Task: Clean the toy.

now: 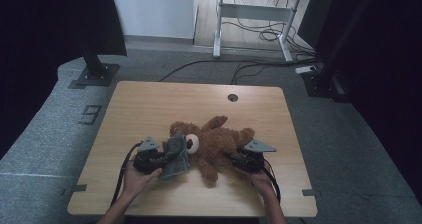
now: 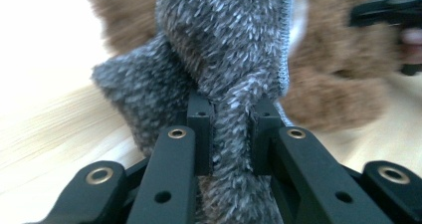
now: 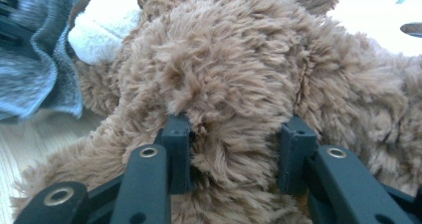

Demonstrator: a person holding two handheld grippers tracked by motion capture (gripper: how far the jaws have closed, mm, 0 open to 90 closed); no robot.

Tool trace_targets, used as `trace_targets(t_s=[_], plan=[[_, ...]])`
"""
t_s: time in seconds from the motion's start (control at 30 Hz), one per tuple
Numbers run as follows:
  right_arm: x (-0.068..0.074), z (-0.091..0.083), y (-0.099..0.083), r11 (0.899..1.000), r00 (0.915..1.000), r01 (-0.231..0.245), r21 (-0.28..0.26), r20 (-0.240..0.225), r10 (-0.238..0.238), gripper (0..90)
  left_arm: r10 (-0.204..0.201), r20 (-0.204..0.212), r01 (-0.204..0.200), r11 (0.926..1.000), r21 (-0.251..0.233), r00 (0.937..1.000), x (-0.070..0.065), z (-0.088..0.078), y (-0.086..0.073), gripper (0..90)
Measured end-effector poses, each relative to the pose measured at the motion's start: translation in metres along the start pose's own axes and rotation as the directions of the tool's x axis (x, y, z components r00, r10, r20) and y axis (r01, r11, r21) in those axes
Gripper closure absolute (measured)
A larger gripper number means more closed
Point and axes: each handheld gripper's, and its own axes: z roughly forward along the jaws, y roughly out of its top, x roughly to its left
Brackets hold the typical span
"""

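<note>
A brown teddy bear (image 1: 214,142) lies on its back in the middle of the wooden table (image 1: 149,104), head toward the left. A grey fuzzy cloth (image 1: 175,157) drapes over its head, leaving the white muzzle (image 1: 193,143) showing. My left gripper (image 1: 161,159) is shut on a bunched fold of the grey cloth (image 2: 231,134). On the bear's right side, my right gripper (image 1: 235,159) is shut on a thick fold of the bear's brown body fur (image 3: 234,149). The white muzzle (image 3: 102,27) and grey cloth (image 3: 35,69) lie beyond it.
The table has a cable hole (image 1: 232,96) near its far edge. A black stand base (image 1: 94,74) sits on the floor at the back left, and a desk frame (image 1: 254,20) with cables stands behind.
</note>
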Motion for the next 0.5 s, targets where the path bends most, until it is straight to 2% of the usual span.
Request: trace_targets(t_s=[0.07,0.23,0.33,0.37,0.5], plan=[[0.0,0.0,0.0,1.0,1.0,-0.003,0.0,0.0,0.003,58.2,0.014,0.022,-0.013,0.9999,-0.009,0.9997,-0.008,0.002,0.006,76.6],[0.0,0.0,0.0,1.0,1.0,-0.002,-0.001,-0.001,0.002,58.2,0.02,0.066,-0.017,0.9989,-0.043,0.9976,-0.02,0.008,0.026,76.6],[-0.001,0.0,0.0,1.0,1.0,-0.003,-0.002,-0.001,0.003,58.2,0.062,0.062,-0.059,0.997,-0.05,0.9961,-0.033,0.017,0.043,76.5],[-0.001,0.0,0.0,1.0,1.0,-0.003,-0.002,0.001,0.003,58.2,0.063,0.066,-0.06,0.9972,-0.044,0.9958,-0.035,0.021,0.046,76.5],[0.0,0.0,0.0,1.0,1.0,-0.002,-0.001,0.001,0.002,58.2,0.077,0.066,-0.076,0.997,-0.017,0.9948,-0.04,0.033,0.044,76.5]])
